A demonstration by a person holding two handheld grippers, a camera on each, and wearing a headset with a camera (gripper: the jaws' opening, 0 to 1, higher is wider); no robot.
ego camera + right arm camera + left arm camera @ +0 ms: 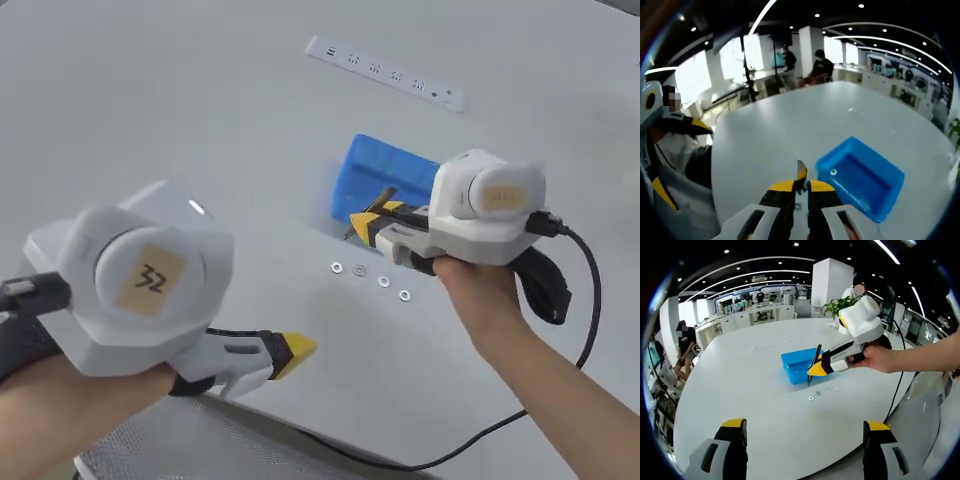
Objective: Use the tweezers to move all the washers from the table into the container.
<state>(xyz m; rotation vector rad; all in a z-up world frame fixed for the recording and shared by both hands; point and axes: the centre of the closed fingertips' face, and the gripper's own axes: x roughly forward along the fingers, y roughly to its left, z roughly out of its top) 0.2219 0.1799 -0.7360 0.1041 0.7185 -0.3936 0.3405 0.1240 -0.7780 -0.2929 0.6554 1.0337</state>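
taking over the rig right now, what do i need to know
The left gripper is open and empty, back from the work.
The right gripper is shut on the tweezers, whose tips point down beside the blue container.
Done: one washer lies in the container.
Left: four washers lie in a row on the table, just in front of the container. Each needs picking up with the tweezers and dropping in.

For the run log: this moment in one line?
right gripper shut on tweezers; left gripper open; four washers on table; one in container

Blue container [385,175] (silver washers [360,270]); white table [200,120]
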